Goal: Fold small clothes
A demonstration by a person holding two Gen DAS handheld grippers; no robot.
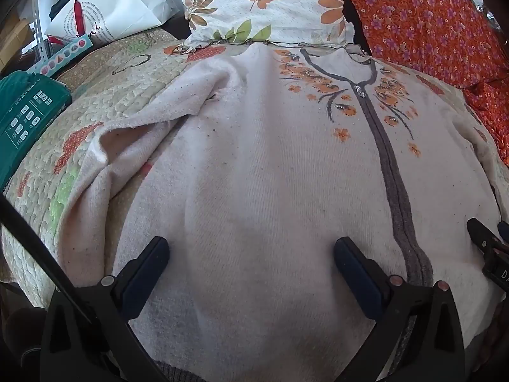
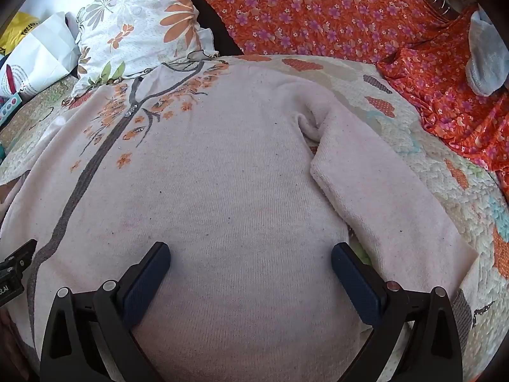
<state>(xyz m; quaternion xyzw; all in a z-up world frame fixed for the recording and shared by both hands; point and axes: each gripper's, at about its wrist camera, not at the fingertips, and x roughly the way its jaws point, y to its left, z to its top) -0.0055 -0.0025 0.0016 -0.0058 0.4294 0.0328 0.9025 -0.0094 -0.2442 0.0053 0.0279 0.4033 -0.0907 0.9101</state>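
Observation:
A pale pink knit cardigan [image 1: 254, 165] with a grey zip band [image 1: 388, 165] and orange flower embroidery lies front up on a quilted bedspread. It also shows in the right wrist view [image 2: 222, 175]. Its left sleeve [image 1: 152, 117] is rumpled and folded inward; its right sleeve [image 2: 381, 197] lies straight along the body. My left gripper [image 1: 251, 251] is open and empty just above the lower left body. My right gripper [image 2: 251, 254] is open and empty above the lower right body. The right gripper's edge shows in the left wrist view [image 1: 490, 248].
The quilted bedspread [image 1: 95, 102] covers the bed. A floral pillow [image 1: 270, 3] lies behind the collar. An orange flowered cloth [image 2: 366, 16] lies at the back right, with a grey garment [image 2: 486, 57] on it. A green package [image 1: 25, 121] and white bags [image 1: 111, 9] lie at the left.

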